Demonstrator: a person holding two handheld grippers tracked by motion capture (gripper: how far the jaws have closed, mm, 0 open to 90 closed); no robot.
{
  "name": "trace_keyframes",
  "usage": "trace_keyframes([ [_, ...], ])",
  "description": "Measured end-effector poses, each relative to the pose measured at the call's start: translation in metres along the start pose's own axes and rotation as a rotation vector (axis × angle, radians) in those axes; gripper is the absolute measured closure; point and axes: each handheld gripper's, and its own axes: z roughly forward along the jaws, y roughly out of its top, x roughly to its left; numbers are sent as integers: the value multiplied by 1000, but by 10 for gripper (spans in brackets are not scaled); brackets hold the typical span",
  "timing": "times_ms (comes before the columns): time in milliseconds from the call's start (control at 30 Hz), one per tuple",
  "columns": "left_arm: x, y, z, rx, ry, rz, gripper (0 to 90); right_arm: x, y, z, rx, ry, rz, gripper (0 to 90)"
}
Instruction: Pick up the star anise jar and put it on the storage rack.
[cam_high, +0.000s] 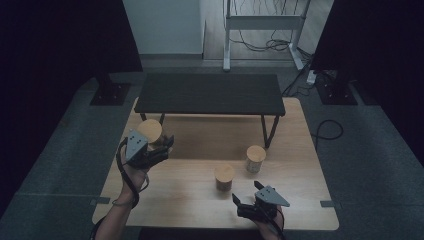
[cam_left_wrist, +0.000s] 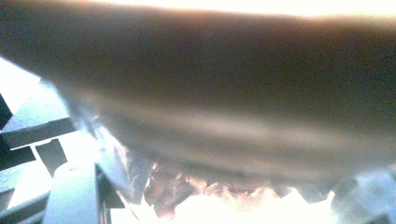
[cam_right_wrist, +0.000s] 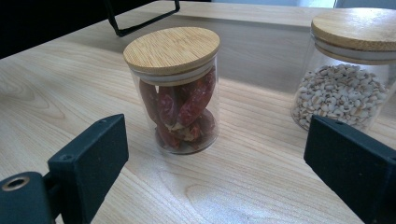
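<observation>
Your left gripper (cam_high: 159, 145) is clamped on a wooden-lidded jar (cam_high: 150, 131), held up off the table (cam_high: 190, 210) near its far left, just in front of the dark bench (cam_high: 210, 93). In the left gripper view that jar (cam_left_wrist: 210, 93) sits so close that it blurs; you cannot tell what it holds.

Your right gripper (cam_high: 246, 192) rests low at the table's near edge with its jaws spread wide, gripping and touching nothing. In the right gripper view, a glass jar of dried red chillies (cam_right_wrist: 180, 93) stands upright between the jaws and beyond them, wooden lid on. A second lidded jar of pale grains (cam_right_wrist: 345, 74) stands well apart, off to that view's right.
</observation>
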Motion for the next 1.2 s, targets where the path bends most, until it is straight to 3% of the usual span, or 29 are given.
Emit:
trace_keyframes([
  [800, 6, 16, 10, -29, 9, 12, 261, 2, 2, -2, -7, -20, -3, 28],
  [1200, 10, 29, 24, -40, 17, 27, 261, 0, 2, -2, -2, -18, 2, 30],
])
